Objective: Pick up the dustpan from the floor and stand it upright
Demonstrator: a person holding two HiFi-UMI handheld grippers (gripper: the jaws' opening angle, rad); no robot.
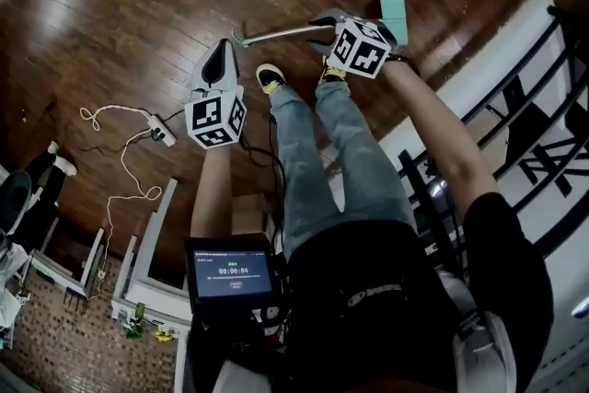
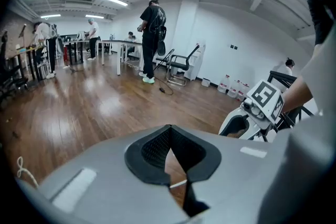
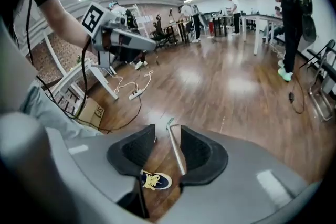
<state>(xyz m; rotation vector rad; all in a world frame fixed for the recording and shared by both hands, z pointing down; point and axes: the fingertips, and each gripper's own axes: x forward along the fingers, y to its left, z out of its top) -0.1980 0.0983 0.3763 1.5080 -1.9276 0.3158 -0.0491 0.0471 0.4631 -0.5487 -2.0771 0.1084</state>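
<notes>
The dustpan lies on the wooden floor ahead of my feet: a teal pan with a thin metal handle running left from it. My right gripper hangs over the handle near the pan. Its jaws stand open in the right gripper view, and the handle shows in the gap beside the right pad; I cannot tell if it touches. My left gripper hovers beside the handle's free end, apart from it. Its pads meet at the tips with nothing between them.
My shoes stand just behind the handle. A power strip with a white cable lies to the left, a white frame behind it. A black railing runs along the right. A person and chairs are farther off.
</notes>
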